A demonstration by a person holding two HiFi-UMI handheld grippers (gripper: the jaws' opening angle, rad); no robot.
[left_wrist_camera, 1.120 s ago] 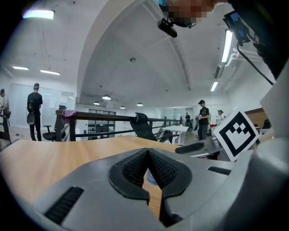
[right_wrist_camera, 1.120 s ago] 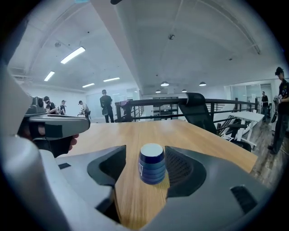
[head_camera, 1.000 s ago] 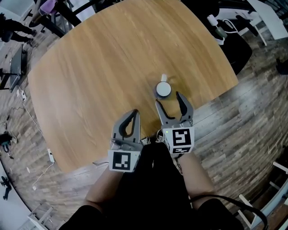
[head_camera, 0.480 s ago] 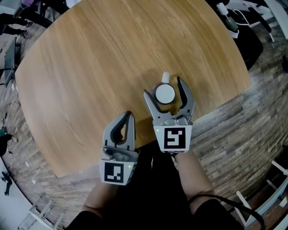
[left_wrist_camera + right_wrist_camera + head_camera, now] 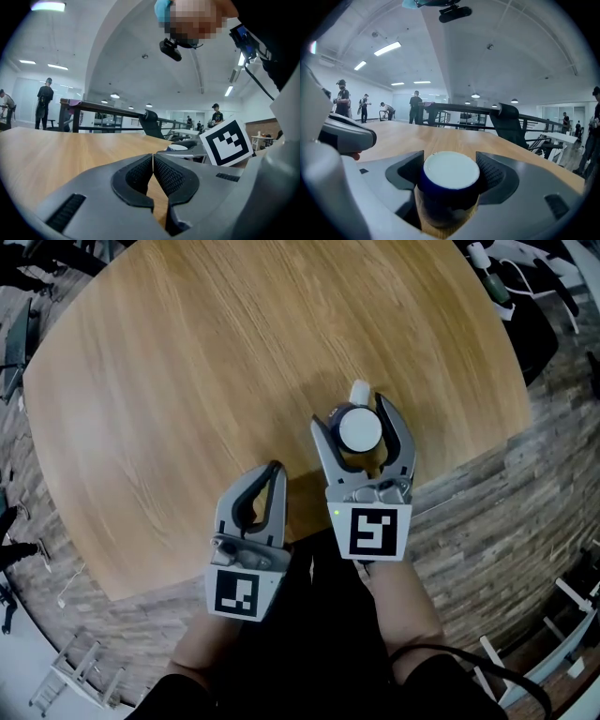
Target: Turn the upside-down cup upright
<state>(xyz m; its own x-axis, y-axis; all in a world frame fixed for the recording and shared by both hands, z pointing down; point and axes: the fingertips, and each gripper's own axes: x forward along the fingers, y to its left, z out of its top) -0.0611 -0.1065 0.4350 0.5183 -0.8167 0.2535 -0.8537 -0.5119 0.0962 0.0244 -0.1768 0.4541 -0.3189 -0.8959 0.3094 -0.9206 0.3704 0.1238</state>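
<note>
An upside-down cup (image 5: 360, 430) with a dark blue body and a white base stands on the wooden table (image 5: 187, 362), near its front right edge. Its pale handle (image 5: 360, 390) points away from me. My right gripper (image 5: 351, 411) straddles the cup, one finger on each side with small gaps showing. Its jaws have just been opening and the cup sits between them. From the right gripper view the cup (image 5: 447, 183) fills the space between the pads of the right gripper (image 5: 450, 164). My left gripper (image 5: 274, 467) is shut and empty, left of the cup, and its pads (image 5: 153, 157) meet.
The table's front edge runs just below both grippers, with plank floor (image 5: 525, 521) beyond it. Black gear and cables (image 5: 525, 296) lie past the far right edge. Metal stool frames (image 5: 75, 676) stand at lower left. People and railings show far off in the gripper views.
My right gripper moved forward from short of the cup until its fingers stand on either side of it, and its jaws spread wider. The left gripper sank and stayed shut.
</note>
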